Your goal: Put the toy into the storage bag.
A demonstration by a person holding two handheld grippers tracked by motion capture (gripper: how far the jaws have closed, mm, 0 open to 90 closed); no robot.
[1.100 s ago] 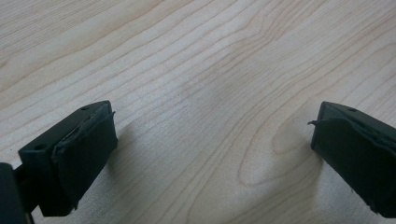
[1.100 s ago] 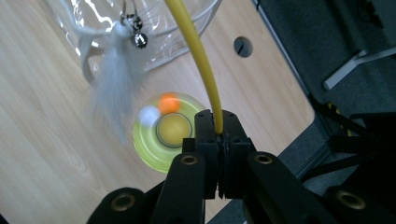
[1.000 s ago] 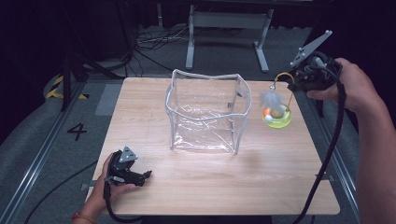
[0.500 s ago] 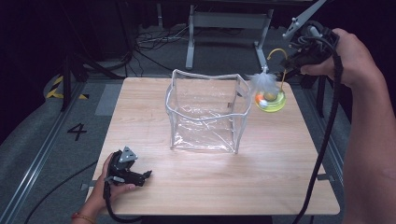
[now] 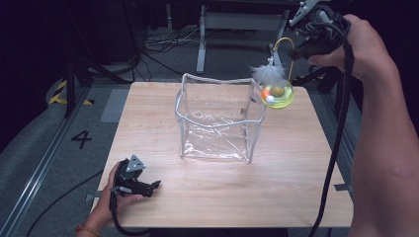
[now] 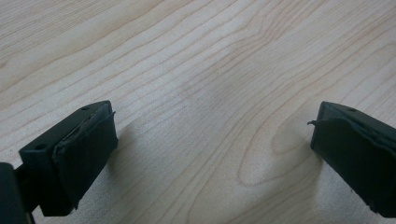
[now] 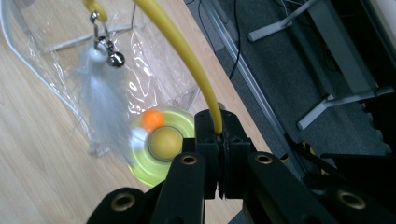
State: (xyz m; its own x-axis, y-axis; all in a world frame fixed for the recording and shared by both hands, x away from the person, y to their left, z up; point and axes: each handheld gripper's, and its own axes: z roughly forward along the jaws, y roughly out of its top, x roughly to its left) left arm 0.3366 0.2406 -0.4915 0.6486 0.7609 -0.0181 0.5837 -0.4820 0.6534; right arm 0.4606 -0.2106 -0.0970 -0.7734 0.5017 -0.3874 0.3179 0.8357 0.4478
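Observation:
A cat toy hangs in the air by the right rim of a clear plastic bag: a green-yellow disc with an orange ball, a curved yellow wand and a white feather with a bell. My right gripper is shut on the yellow wand, held high at the table's far right. In the right gripper view the disc dangles below the jaws. My left gripper rests open on the table near the front left corner, with bare wood between its fingers.
The wooden table has free room in front of and right of the bag. Metal stand legs and cables lie on the floor behind the table. A floor rail runs along the left.
My right gripper has lifted the toy and carried it left, from beside the bag up to its right rim. The left gripper has not moved.

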